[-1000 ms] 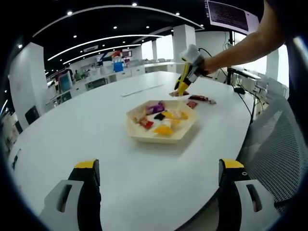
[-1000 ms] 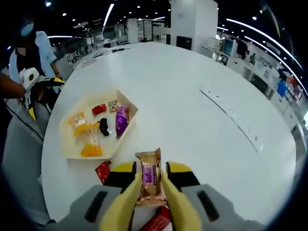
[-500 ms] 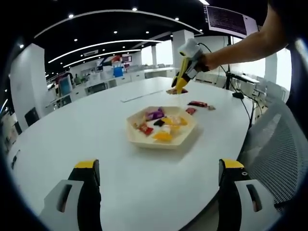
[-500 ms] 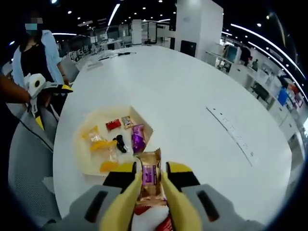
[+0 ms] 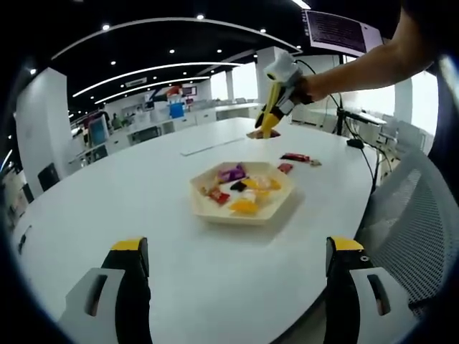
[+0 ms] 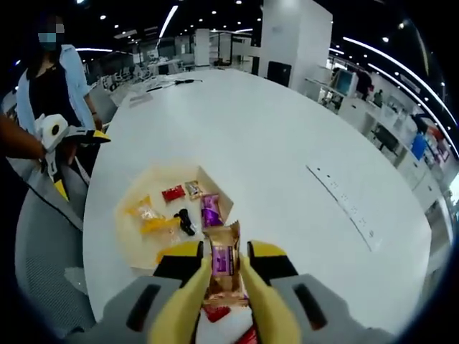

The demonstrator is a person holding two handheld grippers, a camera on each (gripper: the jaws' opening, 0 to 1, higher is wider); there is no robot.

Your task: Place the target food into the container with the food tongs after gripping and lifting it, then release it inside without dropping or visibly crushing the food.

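My right gripper (image 6: pixel 224 276) holds the snack packet (image 6: pixel 223 272) above the tray (image 6: pixel 133 247); left fingers (image 5: pixel 131 269) wide. Lower first, release gently.

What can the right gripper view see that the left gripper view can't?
The right gripper view alone shows the brown-and-purple wrapped snack close up between the right gripper's yellow jaws, and a person in a light blue shirt. The left gripper view alone shows the left gripper's jaws wide apart, and a grey mesh chair. Both show the white round table and the cream hexagonal tray of wrapped sweets.
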